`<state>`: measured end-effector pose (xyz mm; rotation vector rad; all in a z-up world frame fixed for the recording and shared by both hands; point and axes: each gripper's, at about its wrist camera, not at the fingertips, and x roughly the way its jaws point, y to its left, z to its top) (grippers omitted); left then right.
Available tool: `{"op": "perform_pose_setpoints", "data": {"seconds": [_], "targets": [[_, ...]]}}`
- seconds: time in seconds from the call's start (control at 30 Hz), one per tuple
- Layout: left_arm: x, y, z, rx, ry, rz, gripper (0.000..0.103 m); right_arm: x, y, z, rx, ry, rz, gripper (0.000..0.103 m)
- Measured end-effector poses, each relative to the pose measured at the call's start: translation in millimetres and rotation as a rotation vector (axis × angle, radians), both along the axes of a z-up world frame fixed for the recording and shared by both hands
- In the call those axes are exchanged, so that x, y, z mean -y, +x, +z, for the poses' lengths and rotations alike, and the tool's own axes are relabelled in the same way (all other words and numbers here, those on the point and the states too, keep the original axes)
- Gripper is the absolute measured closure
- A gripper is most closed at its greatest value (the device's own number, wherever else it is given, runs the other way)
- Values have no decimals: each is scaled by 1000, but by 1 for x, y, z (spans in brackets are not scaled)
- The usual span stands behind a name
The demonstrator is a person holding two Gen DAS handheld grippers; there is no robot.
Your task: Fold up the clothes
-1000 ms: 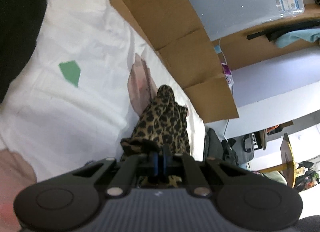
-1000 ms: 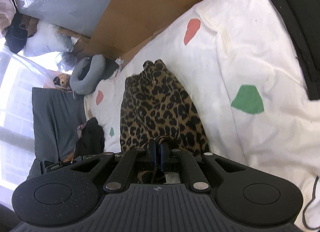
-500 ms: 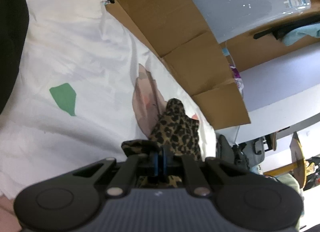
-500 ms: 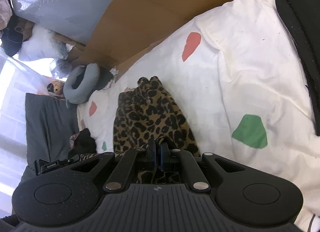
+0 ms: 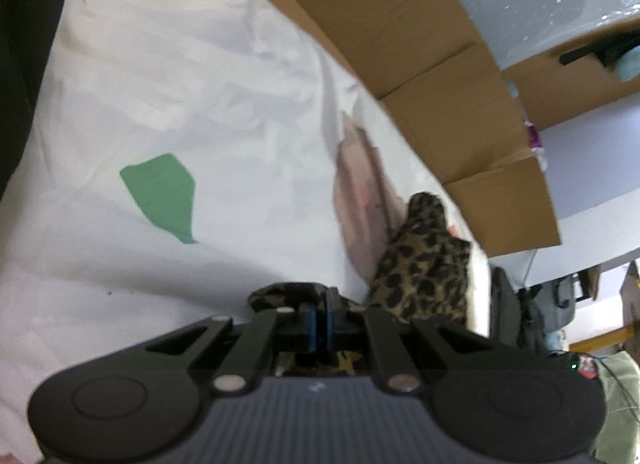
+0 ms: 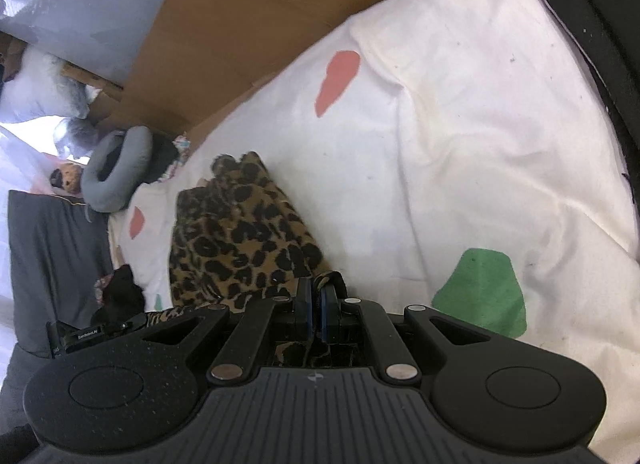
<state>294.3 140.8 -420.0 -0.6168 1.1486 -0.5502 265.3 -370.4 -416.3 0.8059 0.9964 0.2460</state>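
Slippage is your main risk here: each of the 2 claws pinches only a thin bunched edge of the soft leopard-print fabric garment (image 6: 240, 240), and a quick pull could drag that edge out and spoil the fold. You could also lay the cloth down crooked if one hand drops ahead of the other, since the loose far end trails toward the brown cardboard sheets (image 5: 432, 63) that stand along the far edge of the white quilt with green and coral patches (image 6: 460, 151). A wrinkle trapped under the garment would likely stay there once you let go, because the quilt is soft and rumpled. Your left gripper (image 5: 321, 314) has its blue pads pressed together on a small dark fold of the leopard cloth, with the rest of the garment rising just beyond it over the quilt, close to the cardboard. Your right gripper (image 6: 316, 306) is likewise clamped, a twist of the same fabric caught between its pads, and the garment spreads out on the quilt directly ahead of it, well apart from the green patch.
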Motion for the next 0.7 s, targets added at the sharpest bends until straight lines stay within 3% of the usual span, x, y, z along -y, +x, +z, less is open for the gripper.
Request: {"op": "perform_pose_setpoints", "data": {"seconds": [0.2, 0.27, 0.33, 0.37, 0.4, 0.7], "targets": [[1, 2, -4, -30, -8, 27, 92, -1, 4, -11, -31, 11, -20, 98], [-3, -3, 3, -28, -28, 34, 69, 1, 3, -9, -36, 37, -28, 94], [-3, -11, 11, -7, -32, 33, 49, 3, -1, -2, -19, 59, -29, 76], [-2, -14, 14, -5, -28, 32, 41, 4, -4, 3, -6, 67, -28, 54], [-2, -18, 16, -3, -24, 32, 40, 4, -7, 7, 12, 73, -25, 51], [7, -46, 15, -11, -23, -20, 40, -8, -22, 12, 40, 89, 50, 50]]}}
